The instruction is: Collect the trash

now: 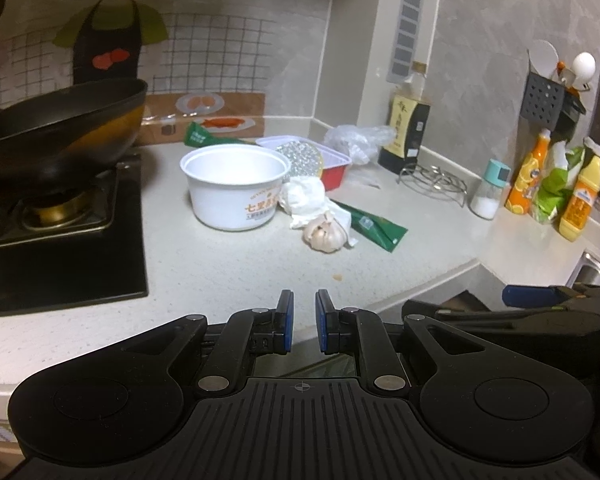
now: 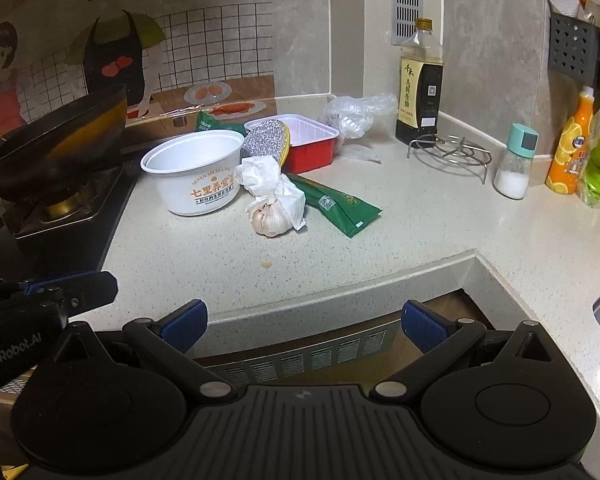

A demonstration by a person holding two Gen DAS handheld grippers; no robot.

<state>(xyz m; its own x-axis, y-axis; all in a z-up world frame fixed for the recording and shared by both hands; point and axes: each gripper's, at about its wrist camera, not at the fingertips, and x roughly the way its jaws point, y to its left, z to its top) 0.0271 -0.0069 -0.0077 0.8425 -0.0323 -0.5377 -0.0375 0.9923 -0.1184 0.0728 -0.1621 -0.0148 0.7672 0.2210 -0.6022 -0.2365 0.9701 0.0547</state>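
Note:
On the speckled counter (image 1: 228, 272) stand a white paper bowl (image 1: 236, 188) (image 2: 194, 172) and a red tray (image 1: 334, 168) (image 2: 312, 150) with a silvery lid leaning in it. Beside the bowl lie a crumpled tissue (image 1: 304, 198) (image 2: 268, 184), a garlic bulb (image 1: 326, 234) (image 2: 270, 218) and a green wrapper (image 1: 374, 226) (image 2: 336, 204). A clear plastic bag (image 1: 356, 140) (image 2: 352, 116) sits behind the tray. My left gripper (image 1: 304, 320) hovers over the counter's near edge, shut and empty. My right gripper (image 2: 304, 322) is open and empty, off the counter's front edge.
A black wok (image 1: 60, 128) sits on the stove at left. At the back right are a dark sauce bottle (image 1: 406, 128), a wire trivet (image 1: 436, 182), a salt shaker (image 1: 490, 190) and orange bottles (image 1: 526, 182). A sink (image 1: 596, 270) lies at far right.

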